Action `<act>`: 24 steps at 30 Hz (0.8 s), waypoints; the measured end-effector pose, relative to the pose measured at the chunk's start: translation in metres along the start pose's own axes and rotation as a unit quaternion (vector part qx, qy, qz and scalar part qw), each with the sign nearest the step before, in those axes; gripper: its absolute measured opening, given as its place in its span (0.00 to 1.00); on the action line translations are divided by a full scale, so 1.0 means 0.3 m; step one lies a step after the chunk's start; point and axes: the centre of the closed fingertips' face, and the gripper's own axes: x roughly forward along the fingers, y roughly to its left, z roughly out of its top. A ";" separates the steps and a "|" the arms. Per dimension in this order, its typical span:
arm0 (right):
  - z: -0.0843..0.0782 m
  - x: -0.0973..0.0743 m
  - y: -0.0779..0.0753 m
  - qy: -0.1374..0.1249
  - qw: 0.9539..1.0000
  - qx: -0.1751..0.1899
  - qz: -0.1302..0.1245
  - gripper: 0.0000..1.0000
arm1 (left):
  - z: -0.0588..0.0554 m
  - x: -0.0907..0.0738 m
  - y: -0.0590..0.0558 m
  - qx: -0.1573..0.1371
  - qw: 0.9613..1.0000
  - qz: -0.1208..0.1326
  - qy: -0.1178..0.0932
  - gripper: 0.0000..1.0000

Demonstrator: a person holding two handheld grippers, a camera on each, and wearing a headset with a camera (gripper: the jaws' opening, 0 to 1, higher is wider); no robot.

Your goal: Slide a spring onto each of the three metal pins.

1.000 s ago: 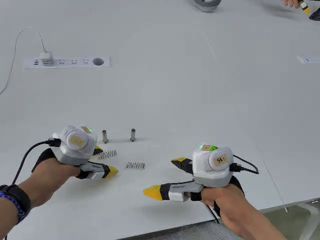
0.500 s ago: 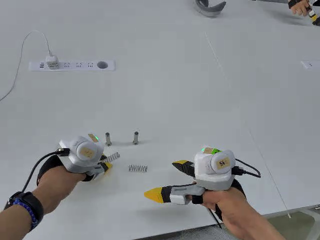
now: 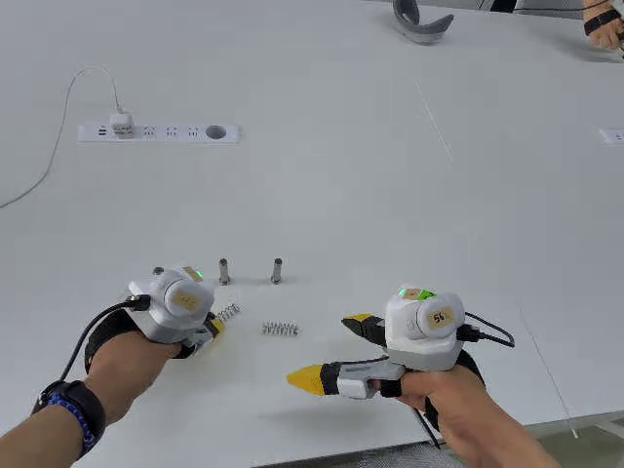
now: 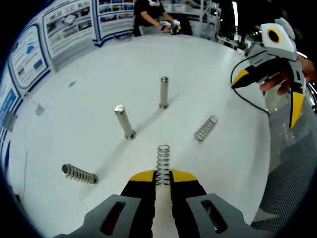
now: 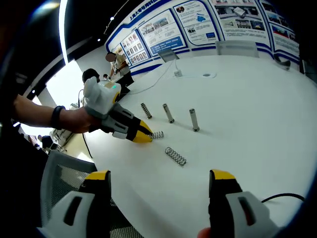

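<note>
Left gripper view: we have the left gripper [image 4: 157,176] pinched narrow on the near end of the held spring [image 4: 162,157], whose long axis runs straight out along the jaws. The near pin [image 4: 124,121] stands upright just ahead and slightly left of the spring's free end, not touching it. The far pin [image 4: 163,91] is also bare, further ahead. The sprung pin [image 4: 78,173], off to the left, already carries its spring. The loose spring [image 4: 205,128] lies flat on the table [image 4: 198,64], ahead-right. The right gripper [image 3: 328,348] hovers wide and empty, well apart from both bare pins. Our read is that the left is nearer and the spring axis must tip upright over the near pin's top.
</note>
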 end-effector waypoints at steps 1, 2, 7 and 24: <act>0.003 -0.001 0.002 -0.001 1.000 0.001 0.000 0.82 | -0.006 -0.011 0.002 -0.007 1.000 0.002 -0.003 0.10; 0.004 0.000 0.003 -0.002 1.000 0.002 0.000 0.82 | -0.012 -0.018 0.003 -0.013 1.000 0.002 -0.005 0.10; 0.010 0.002 0.012 -0.003 1.000 0.000 0.000 0.82 | -0.032 -0.056 -0.001 -0.033 0.999 0.001 -0.013 0.10; 0.034 0.032 0.061 -0.002 1.000 -0.004 0.013 0.79 | -0.039 -0.187 -0.018 -0.070 0.996 0.005 -0.048 0.10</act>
